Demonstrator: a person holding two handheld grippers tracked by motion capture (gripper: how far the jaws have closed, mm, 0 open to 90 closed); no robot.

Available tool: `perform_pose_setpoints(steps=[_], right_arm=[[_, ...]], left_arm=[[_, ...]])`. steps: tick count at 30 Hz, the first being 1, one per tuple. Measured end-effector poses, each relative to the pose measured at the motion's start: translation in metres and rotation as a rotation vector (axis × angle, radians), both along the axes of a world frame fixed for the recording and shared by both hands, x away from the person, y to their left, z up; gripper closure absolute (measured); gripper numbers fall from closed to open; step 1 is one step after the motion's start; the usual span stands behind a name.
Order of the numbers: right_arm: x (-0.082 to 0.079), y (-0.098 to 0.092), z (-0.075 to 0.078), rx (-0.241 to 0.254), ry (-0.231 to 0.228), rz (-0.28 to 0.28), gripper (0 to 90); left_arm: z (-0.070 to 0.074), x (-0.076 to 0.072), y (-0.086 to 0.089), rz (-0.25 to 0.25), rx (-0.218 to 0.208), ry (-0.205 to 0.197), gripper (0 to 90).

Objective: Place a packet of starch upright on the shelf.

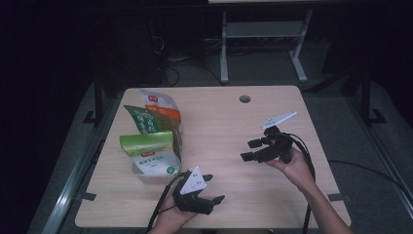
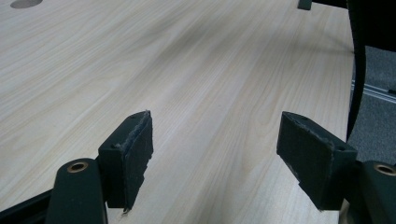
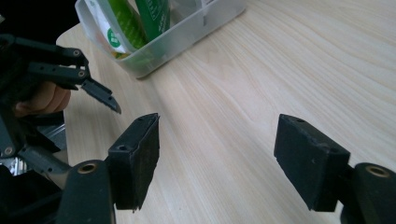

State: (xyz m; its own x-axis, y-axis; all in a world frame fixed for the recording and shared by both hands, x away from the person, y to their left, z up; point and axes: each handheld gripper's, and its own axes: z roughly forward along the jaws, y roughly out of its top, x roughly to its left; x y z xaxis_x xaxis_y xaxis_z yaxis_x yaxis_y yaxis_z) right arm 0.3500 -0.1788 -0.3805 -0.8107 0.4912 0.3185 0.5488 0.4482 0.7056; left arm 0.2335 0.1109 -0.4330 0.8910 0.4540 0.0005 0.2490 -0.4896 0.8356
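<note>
Three snack bags stand in a clear plastic bin (image 1: 149, 177) at the table's left: a white and green bag (image 1: 153, 155) in front, a dark green bag (image 1: 142, 119) behind it, and a white and orange bag (image 1: 161, 105) at the back. My left gripper (image 1: 214, 188) is near the front edge, just right of the bin, open with nothing between its pads (image 2: 130, 154). My right gripper (image 1: 248, 150) hovers at mid-right, pointing left toward the bin (image 3: 187, 32), open and empty. In the right gripper view, the left gripper's fingers (image 3: 100, 95) appear at the left.
The wooden table (image 1: 229, 122) has a round cable hole (image 1: 245, 99) near its far edge. A black cable (image 2: 357, 70) hangs by the table's right edge. Dark floor and a white desk frame (image 1: 224, 48) lie beyond the table.
</note>
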Motion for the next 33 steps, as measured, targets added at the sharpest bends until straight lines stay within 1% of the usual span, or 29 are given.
perform_pose_setpoints(steps=[3,6,9,12,14,20,22,24,26,29,33], right_arm=[[-0.004,-0.005,-0.003,-0.002,0.001,0.000,30.0],[-0.009,-0.011,-0.007,0.002,0.005,-0.010,29.3],[-0.013,-0.017,-0.011,0.004,0.001,-0.023,28.1],[-0.018,-0.023,-0.014,0.011,0.000,-0.034,27.8],[-0.021,-0.026,-0.015,0.011,-0.012,-0.034,27.7],[-0.030,-0.034,-0.018,0.005,-0.023,-0.041,27.2],[-0.033,-0.037,-0.020,-0.002,-0.019,-0.050,26.8],[-0.037,-0.041,-0.022,0.003,-0.016,-0.057,26.9],[-0.040,-0.046,-0.026,0.005,-0.015,-0.067,26.9],[-0.045,-0.053,-0.031,0.007,-0.002,-0.082,26.8],[-0.054,-0.061,-0.038,0.012,0.002,-0.102,26.5]], left_arm=[[0.000,0.000,0.000,0.000,0.002,-0.002,26.5],[-0.001,0.000,-0.001,0.002,-0.002,0.002,26.5],[-0.001,-0.001,-0.002,0.000,-0.005,0.004,26.5],[-0.002,-0.001,-0.002,-0.002,-0.002,0.005,26.5],[-0.002,-0.002,-0.003,0.000,-0.007,0.006,26.5],[-0.002,-0.002,-0.002,-0.003,0.001,0.002,26.5],[-0.002,-0.001,-0.002,-0.001,0.000,0.003,26.4],[-0.002,-0.002,-0.001,0.003,-0.006,0.008,26.4],[-0.001,-0.002,0.000,0.001,0.001,0.004,26.5],[-0.001,-0.002,0.000,0.002,0.001,0.004,26.5],[-0.002,-0.002,-0.001,-0.004,0.006,0.003,26.5]])
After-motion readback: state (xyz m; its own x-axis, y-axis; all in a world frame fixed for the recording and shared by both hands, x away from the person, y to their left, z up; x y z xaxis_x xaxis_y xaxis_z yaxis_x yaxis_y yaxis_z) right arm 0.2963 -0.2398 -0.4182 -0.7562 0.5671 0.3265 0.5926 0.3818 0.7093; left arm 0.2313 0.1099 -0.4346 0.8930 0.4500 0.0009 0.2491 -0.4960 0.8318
